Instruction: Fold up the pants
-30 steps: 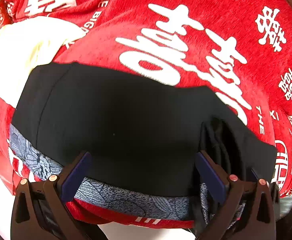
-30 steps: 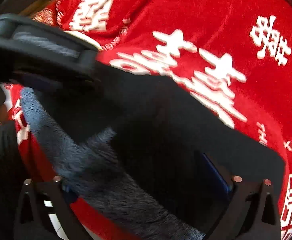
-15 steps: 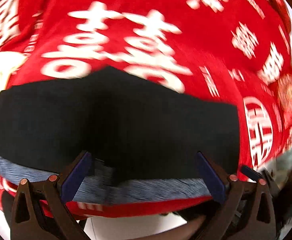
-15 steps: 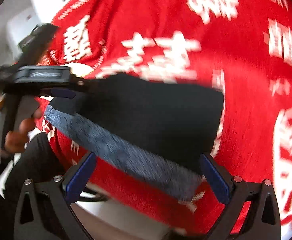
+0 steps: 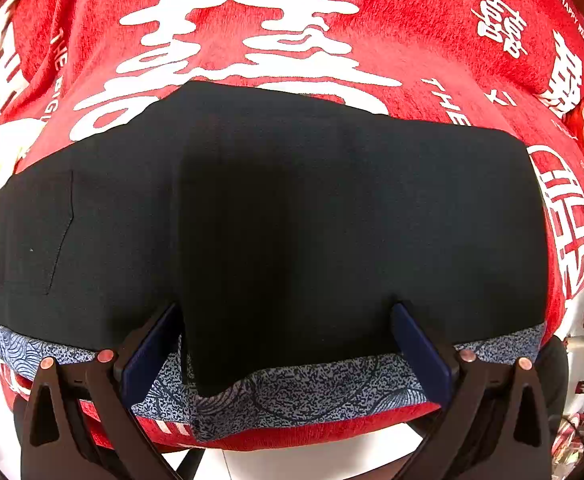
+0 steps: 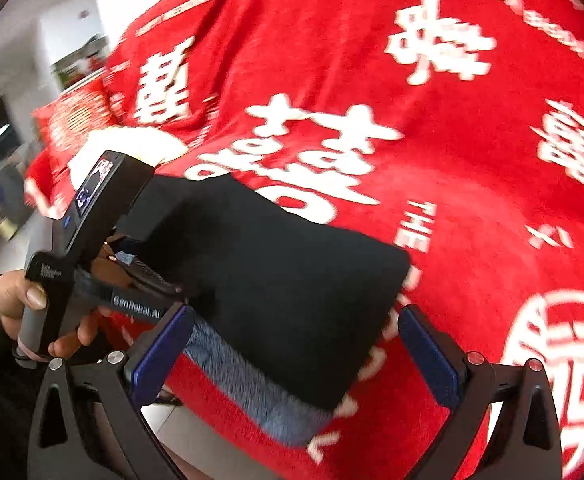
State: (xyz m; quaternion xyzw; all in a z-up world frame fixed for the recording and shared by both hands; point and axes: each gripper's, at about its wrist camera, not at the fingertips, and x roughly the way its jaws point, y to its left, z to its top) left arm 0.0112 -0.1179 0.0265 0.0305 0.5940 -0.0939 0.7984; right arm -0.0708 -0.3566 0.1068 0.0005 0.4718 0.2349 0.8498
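Red plush cloth (image 5: 391,52) covers the whole surface, printed with big white double-happiness characters (image 5: 252,36) and smaller English lines, of which "THE BIG" and "HAPPY" can be partly read in the left wrist view. Beyond the cloth's far left corner, the right wrist view shows a blurred pale room.

Near the front edge of that cloth lie the pants (image 5: 272,216), black, folded into a compact flat rectangle with a blue-grey patterned band (image 5: 311,388) along the side nearest the person. They look squared up, probably so the stack keeps its shape; the fold appears close to finished. A cream-white item (image 6: 132,146) peeks out on the cloth beyond the pants' left end.

At the pants' left end, seen from the right wrist camera, the left gripper (image 6: 164,284) reaches onto the fabric, gripped at its handle by a hand (image 6: 24,300); its side reads "GenRobot.AI". In its own view its jaws stand spread, straddling the band and the black panel without pinching, likely to press or smooth.

By the pants' right end hovers the right gripper (image 6: 295,352), its jaws also spread with nothing between the blue pads (image 6: 427,356), clear of the fabric.
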